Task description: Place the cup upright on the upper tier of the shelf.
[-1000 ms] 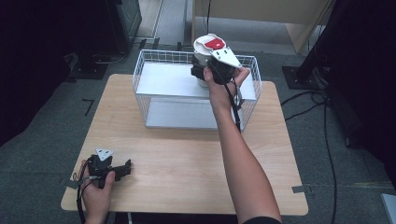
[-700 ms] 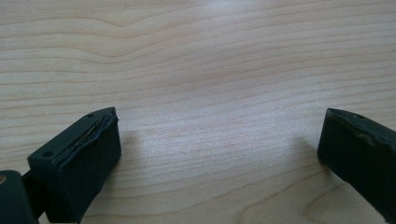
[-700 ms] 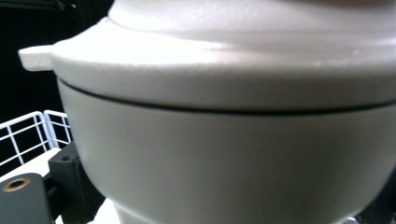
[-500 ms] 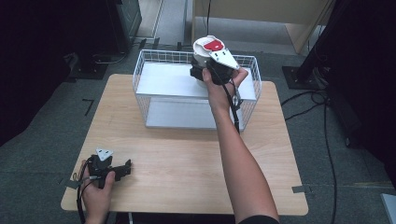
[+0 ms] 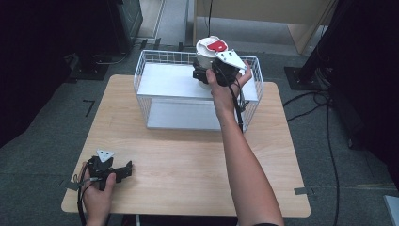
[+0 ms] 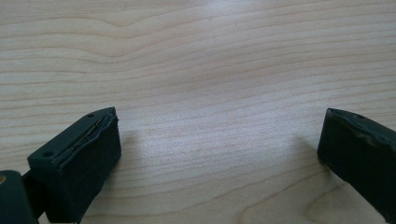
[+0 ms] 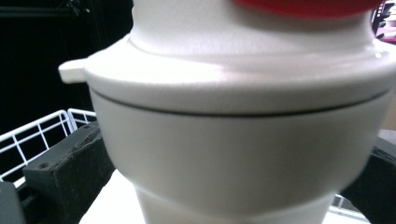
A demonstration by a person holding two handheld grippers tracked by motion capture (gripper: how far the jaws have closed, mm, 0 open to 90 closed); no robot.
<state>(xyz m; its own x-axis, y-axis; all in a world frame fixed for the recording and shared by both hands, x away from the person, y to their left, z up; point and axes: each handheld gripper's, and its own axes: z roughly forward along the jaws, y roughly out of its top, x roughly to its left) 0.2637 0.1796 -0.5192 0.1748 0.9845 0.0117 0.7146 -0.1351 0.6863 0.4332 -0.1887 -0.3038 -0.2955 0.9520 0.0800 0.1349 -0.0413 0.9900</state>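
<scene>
Over far right side of white wire basket (image 5: 149, 75), right gripper (image 5: 210, 75) squeezes round white plastic cup with red-topped lid (image 5: 209, 52), held up high. Best way: keep cup straight, grip firm, go slow. Basket holds white flat shelf (image 5: 169, 81), nothing else seen. Left gripper (image 5: 123, 170) rests on near left of wooden table (image 5: 188, 155), jaws wide apart, holding nothing.

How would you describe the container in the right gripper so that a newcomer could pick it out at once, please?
Start at the white wire basket on the far side of the wooden table. Above its far right corner, the right gripper clamps a white lidded cup. Its red-patched lid is unmistakable.
</scene>
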